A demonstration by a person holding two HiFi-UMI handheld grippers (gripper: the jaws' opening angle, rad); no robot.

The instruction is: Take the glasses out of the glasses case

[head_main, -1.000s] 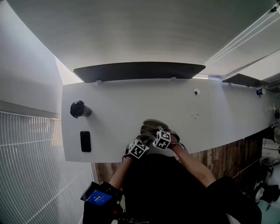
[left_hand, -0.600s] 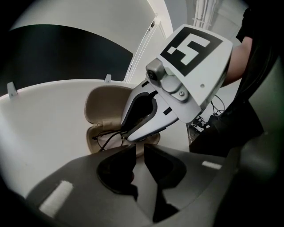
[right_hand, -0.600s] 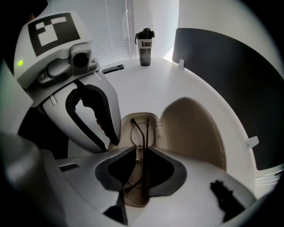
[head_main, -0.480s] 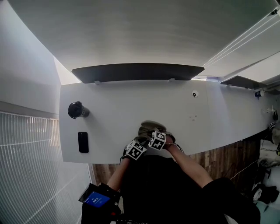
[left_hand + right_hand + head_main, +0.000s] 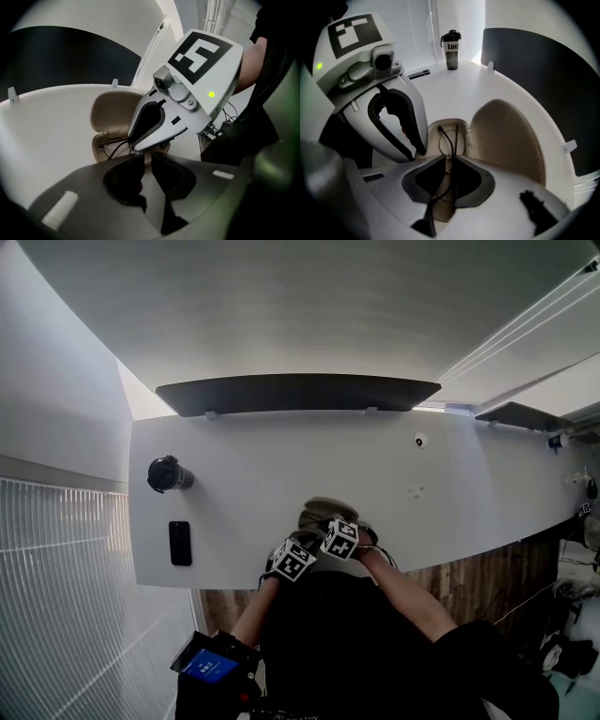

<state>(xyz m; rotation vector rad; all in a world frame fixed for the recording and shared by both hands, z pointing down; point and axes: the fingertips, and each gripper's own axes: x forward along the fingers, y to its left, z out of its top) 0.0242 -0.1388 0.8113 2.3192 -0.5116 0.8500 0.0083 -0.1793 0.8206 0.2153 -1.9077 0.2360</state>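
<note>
The beige glasses case [image 5: 323, 512] lies open near the table's front edge, its lid [image 5: 506, 136] tipped back. Thin black wire glasses [image 5: 449, 139] lie in its tray, also visible in the left gripper view as glasses [image 5: 115, 146]. My right gripper [image 5: 449, 158] points steeply down into the tray. Its jaws are closing with the wire frame between them and only a narrow gap left. My left gripper [image 5: 146, 159] is shut on the tray's near rim. Its fingertips [image 5: 419, 149] touch the tray's left edge. The right gripper's fingers [image 5: 140, 136] hide part of the tray.
A dark bottle [image 5: 169, 474] and a black phone [image 5: 178, 543] sit at the left end of the white table [image 5: 244, 465]. A dark panel [image 5: 295, 393] runs along the far edge. A small white round thing [image 5: 420, 439] lies at the far right.
Both grippers stay at the case; the right gripper's marker cube has shifted slightly toward the left one. Nothing else has visibly moved.
</note>
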